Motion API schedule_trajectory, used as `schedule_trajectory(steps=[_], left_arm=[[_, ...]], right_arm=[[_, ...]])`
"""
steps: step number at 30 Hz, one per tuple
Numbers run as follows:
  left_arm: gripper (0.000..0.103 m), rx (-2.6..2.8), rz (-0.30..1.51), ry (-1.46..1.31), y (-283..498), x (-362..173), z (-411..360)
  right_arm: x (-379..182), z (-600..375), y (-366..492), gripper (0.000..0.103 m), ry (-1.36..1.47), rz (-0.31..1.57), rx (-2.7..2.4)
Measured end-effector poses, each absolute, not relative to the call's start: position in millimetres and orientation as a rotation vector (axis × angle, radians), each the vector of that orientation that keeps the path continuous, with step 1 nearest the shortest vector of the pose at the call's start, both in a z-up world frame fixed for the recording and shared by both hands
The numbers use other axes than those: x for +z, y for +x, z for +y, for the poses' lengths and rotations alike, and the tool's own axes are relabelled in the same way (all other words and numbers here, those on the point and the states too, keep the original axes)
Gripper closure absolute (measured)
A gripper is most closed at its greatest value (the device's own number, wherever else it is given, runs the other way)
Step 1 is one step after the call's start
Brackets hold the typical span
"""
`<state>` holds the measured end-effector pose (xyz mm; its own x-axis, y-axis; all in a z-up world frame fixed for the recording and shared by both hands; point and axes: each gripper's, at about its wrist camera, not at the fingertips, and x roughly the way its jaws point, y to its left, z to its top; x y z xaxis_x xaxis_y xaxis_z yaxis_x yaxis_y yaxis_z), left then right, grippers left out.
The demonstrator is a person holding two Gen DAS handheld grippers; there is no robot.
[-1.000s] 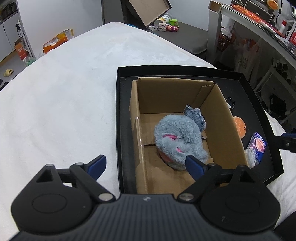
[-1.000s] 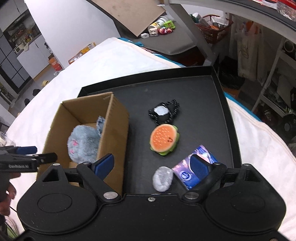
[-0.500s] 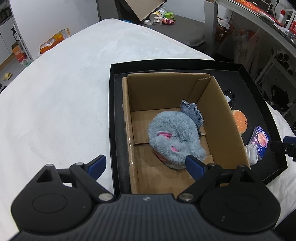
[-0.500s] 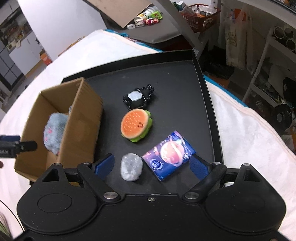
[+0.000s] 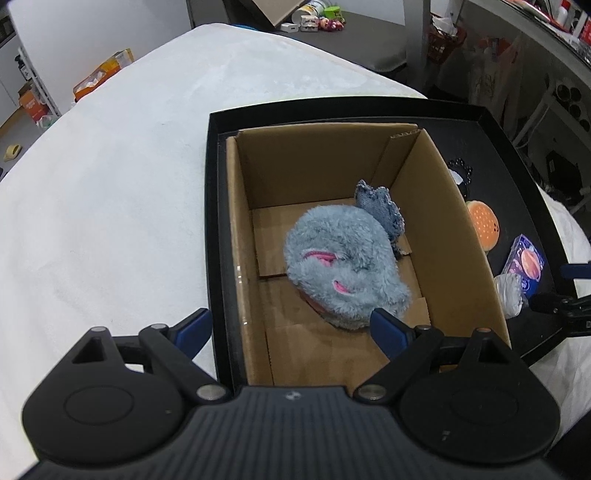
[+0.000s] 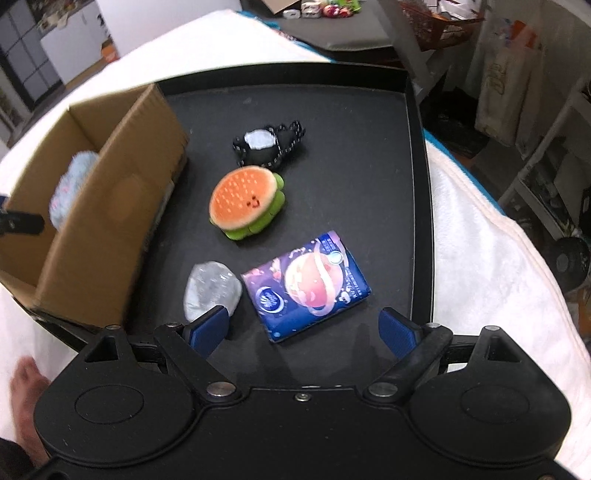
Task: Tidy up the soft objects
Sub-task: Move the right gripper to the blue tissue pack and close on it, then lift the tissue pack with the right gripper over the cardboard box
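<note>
An open cardboard box [image 5: 458,236] [image 6: 110,206] stands in the left part of a black tray [image 6: 417,184] [image 5: 216,206]. Inside it lie a fluffy grey plush [image 5: 343,266] [image 6: 68,184] and a denim piece [image 5: 380,210]. My left gripper [image 5: 291,326] hovers open over the box's near end, holding nothing. On the tray floor lie a burger plush [image 6: 245,201] [image 5: 482,225], a black-and-white soft toy [image 6: 267,146], a grey crumpled lump [image 6: 212,290] and a blue tissue pack [image 6: 306,284] [image 5: 526,260]. My right gripper [image 6: 303,330] is open just above the tissue pack's near edge.
The tray rests on a white blanket [image 5: 110,206] [image 6: 491,258]. Beyond it are a grey bench with small toys [image 5: 317,22], shelves and bags [image 6: 509,74] at the right. A bare foot [image 6: 26,391] shows at the lower left of the right wrist view.
My right gripper has dropped lower and swung right, so the tissue pack now lies centred between its fingers. My left gripper has drifted slightly closer over the box.
</note>
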<state>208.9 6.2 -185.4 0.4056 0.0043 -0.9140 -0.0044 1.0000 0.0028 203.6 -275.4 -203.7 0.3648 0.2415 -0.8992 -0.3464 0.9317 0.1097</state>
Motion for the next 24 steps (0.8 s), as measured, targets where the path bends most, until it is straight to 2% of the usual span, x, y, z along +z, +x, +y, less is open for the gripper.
schedule_trajectory(steps=[19,22,23,24], left_arm=[[0.011,-0.015,1.192,0.046,220.9,-194.8,-8.1],[0.012,-0.023,1.193,0.053,221.5,-195.4,-9.5],[0.011,-0.021,1.195,0.055,221.8,-195.7,-9.4],[0.011,-0.019,1.197,0.054,222.0,-195.6,-9.0]], right_arm=[[-226.4,-268.9,225.8,0.015,-0.203,1.103,0.414],[-230.1,-268.4,224.9,0.020,-0.195,1.101,0.406],[-229.4,-267.6,223.3,0.029,-0.201,1.092,0.404],[-227.5,-267.3,221.9,0.031,-0.208,1.086,0.403]])
